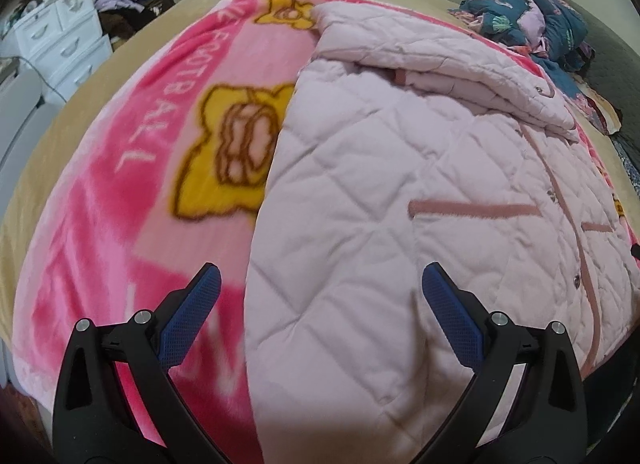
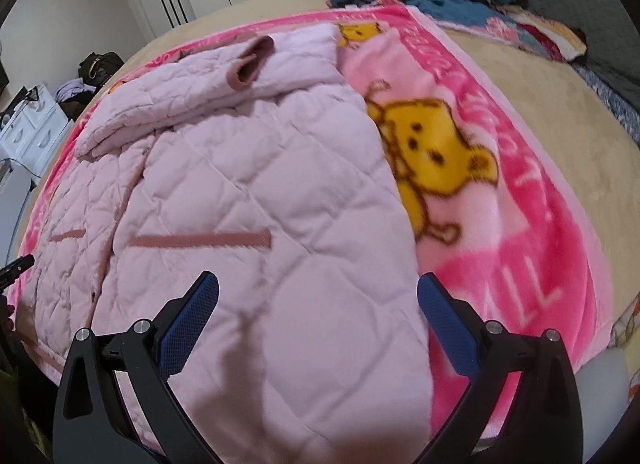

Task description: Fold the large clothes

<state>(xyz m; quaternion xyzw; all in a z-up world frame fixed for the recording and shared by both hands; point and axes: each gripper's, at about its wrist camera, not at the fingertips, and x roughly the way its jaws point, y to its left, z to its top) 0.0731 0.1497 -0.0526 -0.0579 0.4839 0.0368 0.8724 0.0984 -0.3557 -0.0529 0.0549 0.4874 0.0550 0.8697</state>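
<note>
Spread on pink bear-print fleece blanket (image 1: 120,192), pale pink quilted coat (image 1: 360,192) lies at twelve o'clock beyond left gripper (image 1: 320,284) and right gripper (image 2: 318,288), both gaping empty.

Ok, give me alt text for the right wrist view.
A pale pink quilted jacket lies flat on a pink cartoon-bear blanket on a bed, one sleeve folded across its top. The right claw hangs open above its lower edge.

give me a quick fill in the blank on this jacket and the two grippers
1. Both the left gripper and the right gripper are ____.
2. The quilted jacket lies on a ____ cartoon blanket.
3. The pads on the fingers are ____ in colour.

Missing words: open; pink; blue
</note>
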